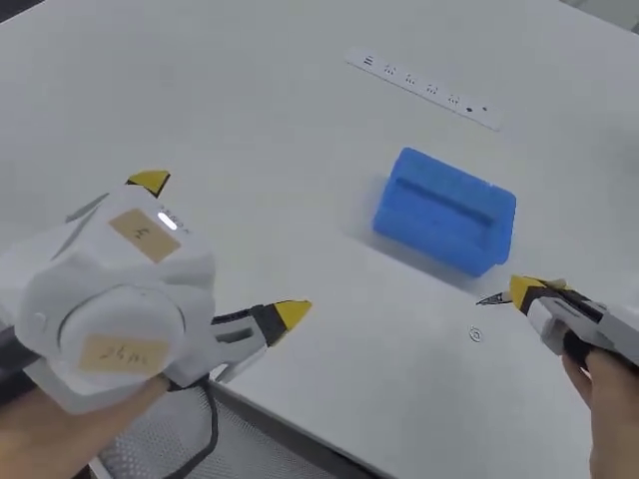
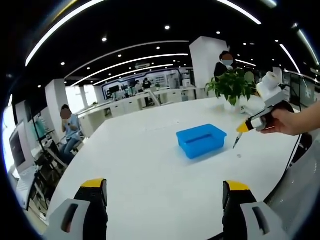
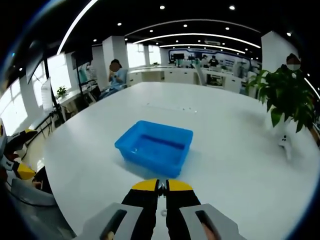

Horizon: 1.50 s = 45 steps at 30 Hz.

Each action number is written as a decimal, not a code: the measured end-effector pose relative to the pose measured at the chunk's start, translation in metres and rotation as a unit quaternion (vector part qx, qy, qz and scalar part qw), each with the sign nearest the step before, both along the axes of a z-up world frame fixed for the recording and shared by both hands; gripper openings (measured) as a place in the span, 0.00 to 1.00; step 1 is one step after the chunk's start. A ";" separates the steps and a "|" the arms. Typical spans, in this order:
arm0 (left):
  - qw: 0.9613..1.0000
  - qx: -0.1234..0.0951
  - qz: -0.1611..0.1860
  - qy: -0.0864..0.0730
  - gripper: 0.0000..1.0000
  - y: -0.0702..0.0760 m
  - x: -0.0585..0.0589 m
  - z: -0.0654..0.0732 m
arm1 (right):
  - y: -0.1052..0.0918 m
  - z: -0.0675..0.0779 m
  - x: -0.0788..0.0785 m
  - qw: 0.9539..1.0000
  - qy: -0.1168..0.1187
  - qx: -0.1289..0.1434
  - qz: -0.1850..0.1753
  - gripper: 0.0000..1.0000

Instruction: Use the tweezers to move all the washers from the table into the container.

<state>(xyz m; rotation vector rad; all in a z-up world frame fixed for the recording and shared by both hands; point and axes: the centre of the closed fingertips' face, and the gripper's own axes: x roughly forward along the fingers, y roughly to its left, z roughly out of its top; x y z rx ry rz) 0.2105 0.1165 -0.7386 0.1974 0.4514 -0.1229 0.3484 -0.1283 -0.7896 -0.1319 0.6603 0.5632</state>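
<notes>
My right gripper (image 1: 529,292), at the lower right of the head view, has its jaws pressed together on the tweezers (image 1: 491,299), whose dark points stick out toward the left of the frame. The one washer (image 1: 475,334) I can make out lies flat on the white table (image 1: 250,110), just below and slightly left of those points and not touching them. I judge the coming move to be a short drop down-frame. The blue container (image 1: 444,212) sits near, above the points in the frame, its long axis running from upper left to lower right. My left gripper (image 1: 220,248), at the lower left, is spread wide with nothing in it. It is well apart from the washer, so the right one is nearer.
</notes>
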 end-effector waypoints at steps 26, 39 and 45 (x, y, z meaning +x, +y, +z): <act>1.000 0.010 -0.006 0.004 0.99 -0.002 -0.001 0.000 | -0.014 -0.024 -0.021 0.998 0.015 -0.051 0.018 0.02; 1.000 0.009 -0.009 0.005 0.99 -0.002 -0.001 0.000 | -0.011 -0.019 -0.014 0.998 0.029 -0.041 0.023 0.00; 1.000 0.008 -0.007 0.006 0.99 -0.001 -0.003 0.000 | -0.003 0.005 -0.009 0.999 0.016 -0.016 0.025 0.00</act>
